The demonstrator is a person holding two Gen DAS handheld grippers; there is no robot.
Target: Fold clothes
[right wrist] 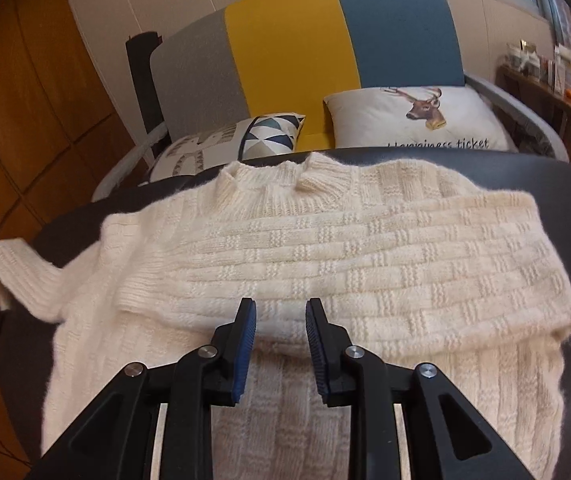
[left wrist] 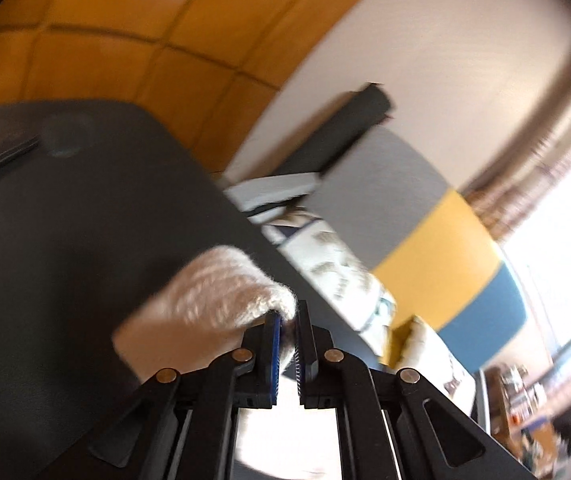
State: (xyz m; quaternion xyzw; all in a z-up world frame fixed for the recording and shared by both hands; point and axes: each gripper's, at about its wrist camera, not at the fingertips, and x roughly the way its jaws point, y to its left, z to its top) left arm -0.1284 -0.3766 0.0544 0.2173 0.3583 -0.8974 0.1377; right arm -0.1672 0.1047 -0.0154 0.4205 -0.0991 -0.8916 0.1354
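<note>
The left tool (left wrist: 286,334) pinches the sleeve (left wrist: 213,292) of the white sweater (right wrist: 325,248) on the bench (right wrist: 485,172), the right tool (right wrist: 280,322) is open, so next the sleeve likely folds in

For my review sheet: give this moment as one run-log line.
left gripper: shut on sleeve cuff | right gripper: open above sweater | other sleeve folded across chest | dark table

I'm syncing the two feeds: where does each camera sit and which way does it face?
Left wrist: on the left gripper, tilted across the dark table toward the sofa; its fingers pinch a sleeve.
Right wrist: on the right gripper, open, above the cream sweater, facing the sofa.
Shared: sweater, table, sofa.
</note>
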